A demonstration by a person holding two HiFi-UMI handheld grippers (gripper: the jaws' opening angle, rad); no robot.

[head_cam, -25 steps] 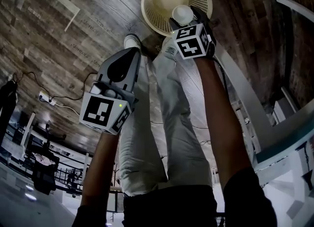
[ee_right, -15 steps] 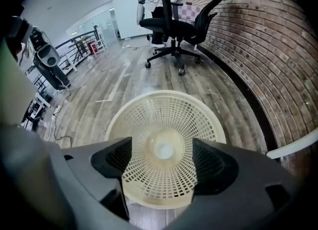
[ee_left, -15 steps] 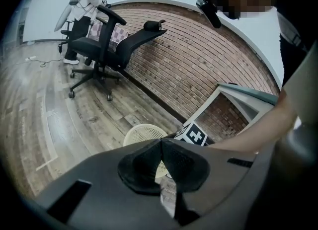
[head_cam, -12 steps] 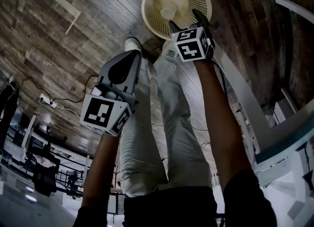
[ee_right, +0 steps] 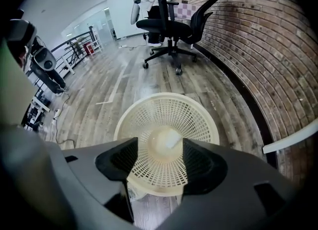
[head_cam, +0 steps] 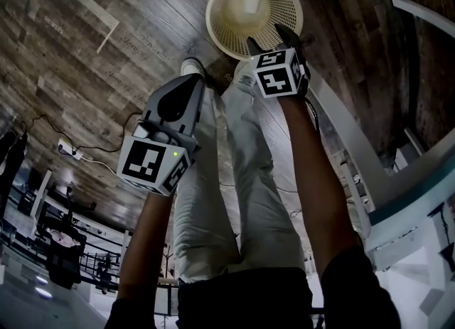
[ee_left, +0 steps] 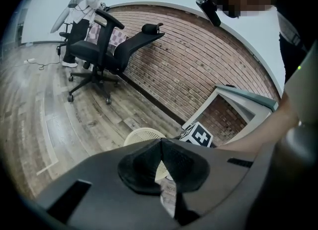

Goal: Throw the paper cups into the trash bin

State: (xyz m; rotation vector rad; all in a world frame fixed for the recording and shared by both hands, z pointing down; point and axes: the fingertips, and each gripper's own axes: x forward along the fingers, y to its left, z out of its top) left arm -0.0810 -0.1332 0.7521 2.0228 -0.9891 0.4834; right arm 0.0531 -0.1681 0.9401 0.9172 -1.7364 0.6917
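Cream plastic mesh fills the right gripper view: the trash bin (ee_right: 198, 119) stands on the wood floor straight below me, and one paper cup (ee_right: 166, 139) lies at the bottom of it. My right gripper (ee_right: 159, 162) hangs above the bin, free of the cup, its jaws apart and empty; they have just been closing a little with nothing between them. My left gripper (ee_left: 161, 144) is clenched, pads together on nothing, short of the bin and over my leg. I see no other cup from here. I judge such a cup light, thin-walled and quick to crush. For any further one I would pinch gently across the upper wall, near the stiffer rim.
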